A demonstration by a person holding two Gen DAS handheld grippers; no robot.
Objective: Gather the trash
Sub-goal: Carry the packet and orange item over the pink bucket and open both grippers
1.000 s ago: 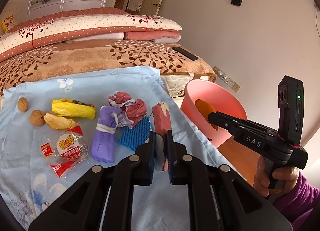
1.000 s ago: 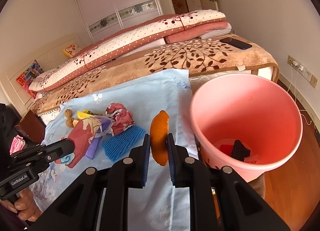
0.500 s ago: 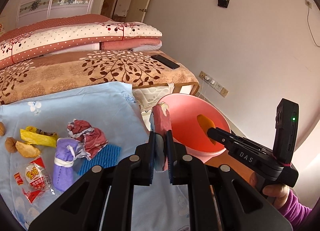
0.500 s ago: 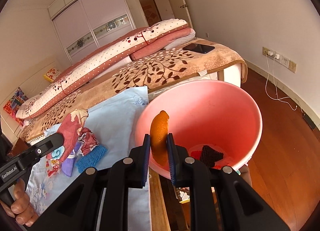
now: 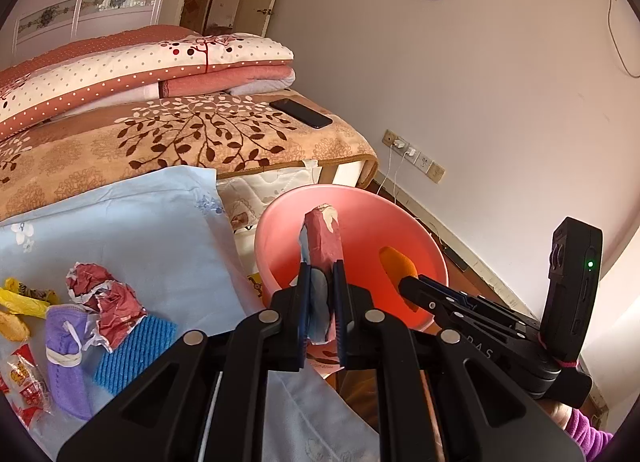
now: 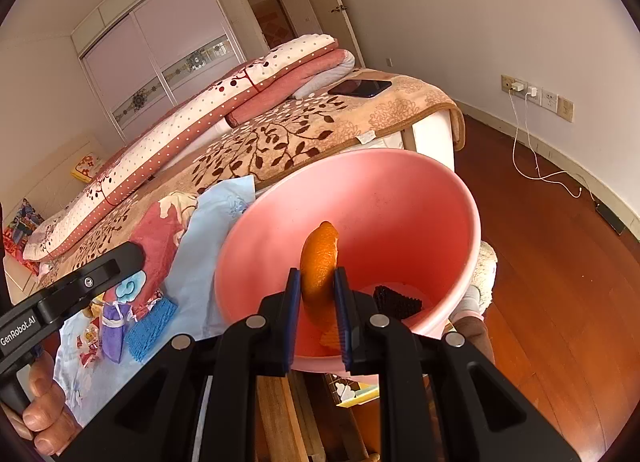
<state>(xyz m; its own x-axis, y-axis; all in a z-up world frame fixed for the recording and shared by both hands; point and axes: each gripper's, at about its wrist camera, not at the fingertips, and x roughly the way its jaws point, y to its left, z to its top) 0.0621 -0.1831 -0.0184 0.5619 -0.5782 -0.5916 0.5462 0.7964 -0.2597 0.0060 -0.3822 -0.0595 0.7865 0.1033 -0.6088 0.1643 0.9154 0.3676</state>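
My left gripper (image 5: 320, 282) is shut on a red patterned paper wrapper (image 5: 320, 238) and holds it up in front of the pink bin (image 5: 360, 218). The right gripper (image 6: 318, 282) is shut on an orange peel (image 6: 318, 258), which hangs over the open mouth of the pink bin (image 6: 400, 198). In the left wrist view the right gripper (image 5: 404, 282) reaches into the bin from the right with the peel (image 5: 396, 262). The right wrist view shows the left gripper (image 6: 132, 254) at the bin's left with the wrapper (image 6: 160, 238).
On the light blue cloth (image 5: 152, 214) lie crumpled red paper (image 5: 104, 298), a purple mask (image 5: 64, 346), a blue sponge (image 5: 132, 346), yellow wrappers (image 5: 24, 298) and a snack packet (image 5: 24, 382). A black scrap (image 6: 396, 302) lies in the bin. Behind stands a bed with a phone (image 5: 300, 112).
Both grippers have swung right, away from the cloth and toward the pink bin. The peel was left of the bin's rim and now sits over its mouth; the wrapper now stands before the bin.
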